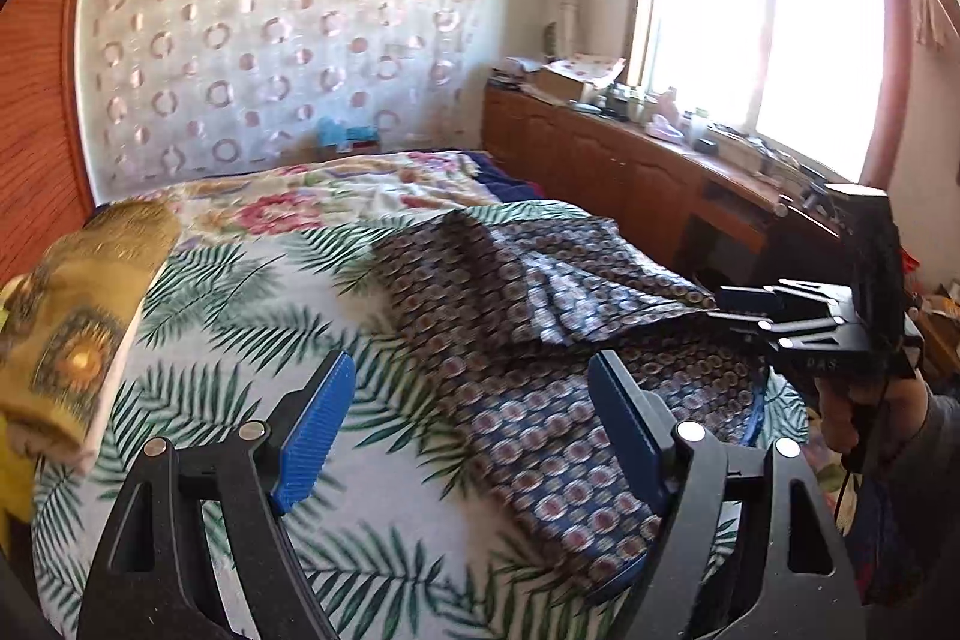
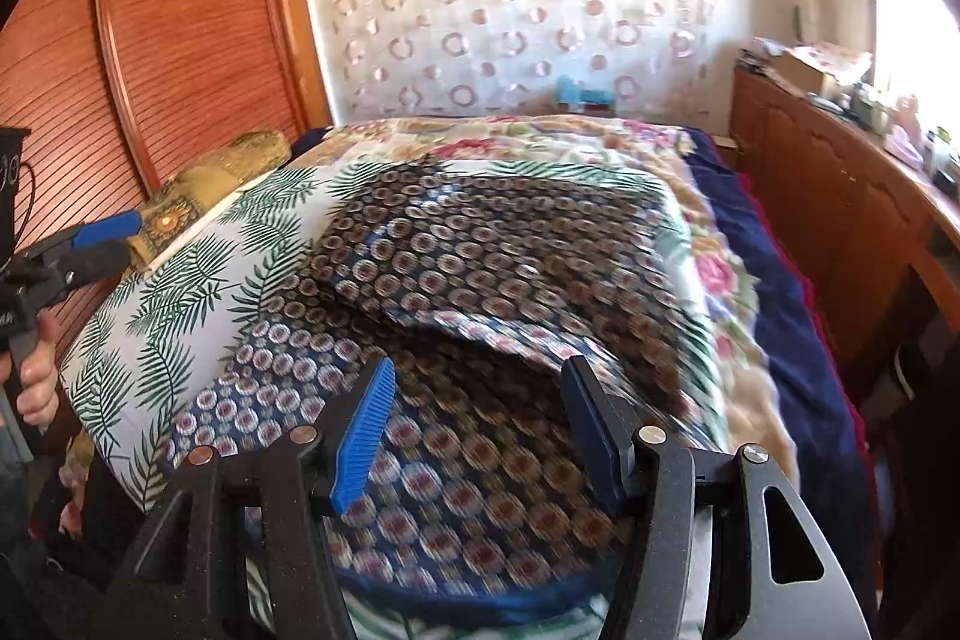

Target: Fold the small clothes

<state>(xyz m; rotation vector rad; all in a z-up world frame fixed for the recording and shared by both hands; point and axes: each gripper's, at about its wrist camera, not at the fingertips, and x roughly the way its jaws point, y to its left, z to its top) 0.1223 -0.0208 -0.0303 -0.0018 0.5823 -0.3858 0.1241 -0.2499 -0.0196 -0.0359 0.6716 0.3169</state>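
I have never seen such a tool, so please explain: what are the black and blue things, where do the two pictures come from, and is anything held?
No robot is here. A person holds one hand-held gripper in each hand, each carrying a camera that looks along its two blue fingers. One picture comes from the left hand-held gripper, the other from the right hand-held gripper. On the bed, over a leaf-print sheet, lies a dark patterned garment, partly folded. A yellow-brown pillow lies beside it. Both grippers stand open and hold nothing.
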